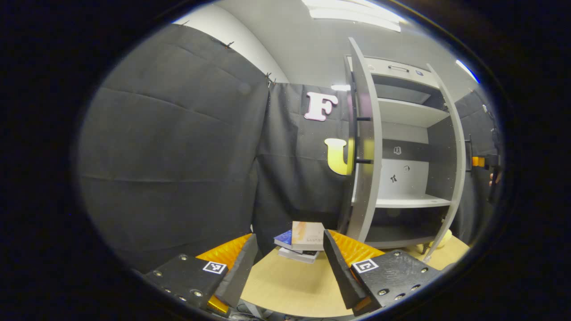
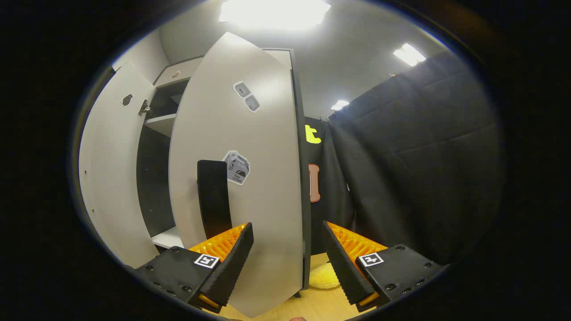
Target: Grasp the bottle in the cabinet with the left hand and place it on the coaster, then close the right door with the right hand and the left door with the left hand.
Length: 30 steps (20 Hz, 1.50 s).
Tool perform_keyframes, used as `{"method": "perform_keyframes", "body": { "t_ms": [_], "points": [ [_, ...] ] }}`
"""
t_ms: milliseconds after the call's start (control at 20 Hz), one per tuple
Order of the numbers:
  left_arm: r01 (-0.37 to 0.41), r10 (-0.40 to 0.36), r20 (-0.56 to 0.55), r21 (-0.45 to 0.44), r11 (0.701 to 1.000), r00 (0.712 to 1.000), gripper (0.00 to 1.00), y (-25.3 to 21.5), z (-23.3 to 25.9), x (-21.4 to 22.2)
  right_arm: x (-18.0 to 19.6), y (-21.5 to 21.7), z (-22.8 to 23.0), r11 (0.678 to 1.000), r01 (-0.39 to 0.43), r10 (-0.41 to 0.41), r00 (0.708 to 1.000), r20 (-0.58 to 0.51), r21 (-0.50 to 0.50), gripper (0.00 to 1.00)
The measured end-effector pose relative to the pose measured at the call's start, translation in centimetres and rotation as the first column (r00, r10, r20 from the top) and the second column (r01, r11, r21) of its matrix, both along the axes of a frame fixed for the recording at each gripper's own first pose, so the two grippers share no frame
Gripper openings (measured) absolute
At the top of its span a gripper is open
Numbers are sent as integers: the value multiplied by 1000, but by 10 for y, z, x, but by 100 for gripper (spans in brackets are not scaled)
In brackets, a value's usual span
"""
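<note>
The grey cabinet stands on the table with both doors swung open, and the shelves I see are bare. In the left gripper view the left door is edge-on with its black handle toward me, and the right door hangs beyond it. My left gripper is open and holds nothing, low over the table to the left of the cabinet. In the right gripper view the right door fills the middle, with its black handle. My right gripper is open, its fingers either side of the door's free edge.
A small stack of books lies on the wooden table ahead of the left gripper. A pale yellow lumpy thing sits on the table by the cabinet's foot. A hand with the other gripper is at the right door. Black cloth walls surround the booth.
</note>
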<state>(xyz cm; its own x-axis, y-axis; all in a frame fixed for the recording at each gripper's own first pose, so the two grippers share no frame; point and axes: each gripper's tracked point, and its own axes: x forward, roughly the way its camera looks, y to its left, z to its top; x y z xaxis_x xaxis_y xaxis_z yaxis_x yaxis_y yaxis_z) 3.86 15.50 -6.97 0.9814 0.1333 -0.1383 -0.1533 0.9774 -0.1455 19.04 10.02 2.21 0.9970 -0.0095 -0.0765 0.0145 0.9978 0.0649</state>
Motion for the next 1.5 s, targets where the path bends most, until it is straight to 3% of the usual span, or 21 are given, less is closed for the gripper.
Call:
{"method": "perform_keyframes", "body": {
  "t_ms": [350, 400, 450, 600, 700, 1050, 1100, 1300, 1350, 1400, 1500],
  "points": [
    [-15, 15, -18, -15, 1000, 1000, 86, 9, 3, 8, -10, 12, -12, 996, -66, 66, 998, -15, -51, 98],
    [-10, 10, -17, -11, 1000, 1000, 93, 10, 9, 15, -15, 11, -13, 996, -75, 75, 997, -16, -50, 98],
    [-3, 3, -13, -9, 1000, 1000, 80, 10, 14, 23, -19, 9, -16, 995, -82, 81, 997, -19, -50, 98],
    [30, -30, 9, -2, 1000, 1000, 93, 8, 36, 51, -36, -5, -23, 994, -96, 95, 995, -27, -55, 98],
    [50, -50, 34, -2, 999, 998, 93, 5, 55, 74, -50, -21, -29, 993, -97, 95, 995, -32, -71, 98],
    [122, -117, 109, -43, 992, 987, 93, -18, 105, 131, -96, -82, -41, 994, -29, 25, 999, -45, -109, 97],
    [126, -121, 109, -39, 991, 987, 86, -22, 108, 138, -101, -91, -42, 994, -15, 9, 999, -49, -111, 97],
    [143, -141, 98, -14, 990, 985, 86, -43, 113, 158, -116, -120, -47, 995, 24, -31, 997, -68, -99, 98],
    [117, -118, 96, 9, 993, 988, 93, -41, 115, 158, -119, -126, -48, 995, 31, -38, 997, -72, -95, 98],
    [104, -107, 98, 40, 994, 989, 80, -40, 116, 160, -122, -131, -48, 995, 36, -43, 996, -74, -93, 98],
    [86, -94, 103, 76, 993, 990, 88, -42, 120, 154, -125, -140, -51, 995, 45, -53, 996, -78, -93, 98]
  ]
}}
